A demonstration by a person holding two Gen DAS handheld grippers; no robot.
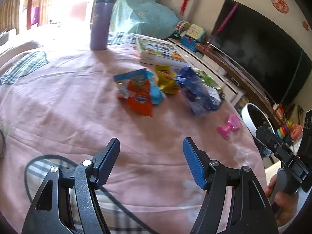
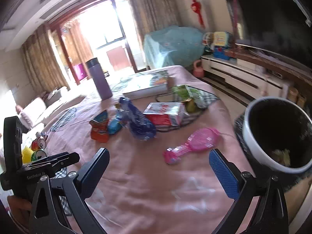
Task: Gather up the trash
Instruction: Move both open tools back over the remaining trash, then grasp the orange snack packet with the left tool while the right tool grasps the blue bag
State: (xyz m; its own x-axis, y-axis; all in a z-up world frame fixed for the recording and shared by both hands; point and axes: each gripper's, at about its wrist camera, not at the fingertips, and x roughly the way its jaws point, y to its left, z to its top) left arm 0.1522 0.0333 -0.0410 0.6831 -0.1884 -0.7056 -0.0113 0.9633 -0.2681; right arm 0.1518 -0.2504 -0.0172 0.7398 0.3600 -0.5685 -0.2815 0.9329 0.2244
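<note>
- Left gripper [image 1: 151,161]: jaws parted, nothing between the blue pads, only the pink cloth of the counter [image 1: 78,101] beneath them.
- Right gripper [image 2: 159,171]: jaws spread wide, empty, over bare pink cloth with a faint white star print.
- Ahead of the left jaws, well apart: an orange snack wrapper [image 1: 139,97] lying against a light-blue wrapper [image 1: 155,89]; just behind these, a yellow wrapper [image 1: 167,80].
- Ahead and right of the left jaws: a crumpled dark-blue bag [image 1: 197,91], touching a red-and-white packet behind it.
- Right of the left jaws, near the counter edge: a pink plastic toy [image 1: 229,125].
- Just ahead of the right jaws, between them: the same pink toy, seen as a small paddle shape.
- Further ahead of the right jaws: the dark-blue bag, the red-and-white packet [image 2: 165,113], and a green wrapper [image 2: 185,92] behind it.
- Ahead and left of the right jaws: the orange and light-blue wrappers, side by side and touching.
- Right of the right jaws, beside the counter: a white-rimmed trash bin [image 2: 276,132] with a dark inside and some scraps at the bottom.
- Far ahead of both: a purple flask [image 1: 101,21] standing upright, and a picture book [image 1: 159,50] lying flat.
- Left of the right jaws, off the counter edge: drink cans [image 2: 40,148].
</note>
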